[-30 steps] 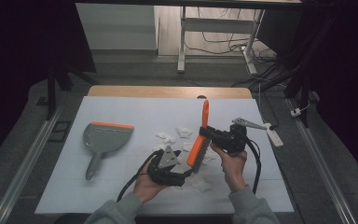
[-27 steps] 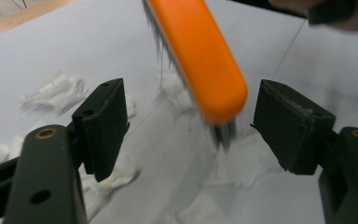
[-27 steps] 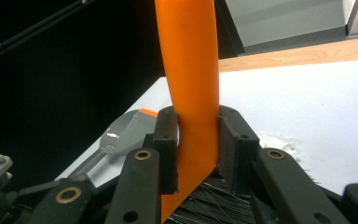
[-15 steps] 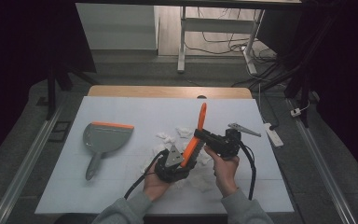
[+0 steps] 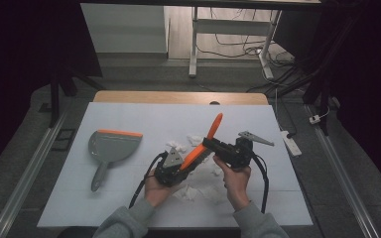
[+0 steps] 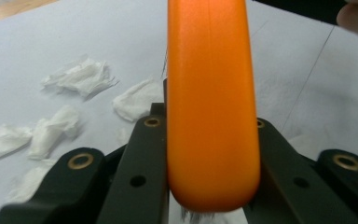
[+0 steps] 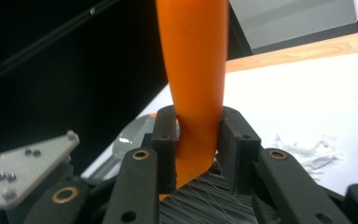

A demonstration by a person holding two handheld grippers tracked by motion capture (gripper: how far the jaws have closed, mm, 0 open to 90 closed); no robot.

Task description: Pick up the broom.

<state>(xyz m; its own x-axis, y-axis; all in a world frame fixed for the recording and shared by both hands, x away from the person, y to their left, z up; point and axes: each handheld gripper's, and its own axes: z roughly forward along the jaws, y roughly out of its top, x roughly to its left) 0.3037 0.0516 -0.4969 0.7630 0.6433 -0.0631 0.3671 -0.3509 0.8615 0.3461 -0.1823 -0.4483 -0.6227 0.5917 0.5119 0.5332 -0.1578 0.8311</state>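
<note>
Both sets of fingers clench the orange brush (image 5: 204, 143): left gripper (image 5: 174, 167) just closed low, right gripper (image 5: 213, 147) higher, handle slanting up beyond.

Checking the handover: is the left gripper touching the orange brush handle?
Touching. In the left gripper view, the left gripper has both fingers pressed against the orange brush handle, no gap.

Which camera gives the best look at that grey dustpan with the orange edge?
The high view: the whole dustpan lies flat on the white table, handle toward the person, well left of the hands. The right gripper view catches a blurred grey part of it behind the orange brush handle.
</note>
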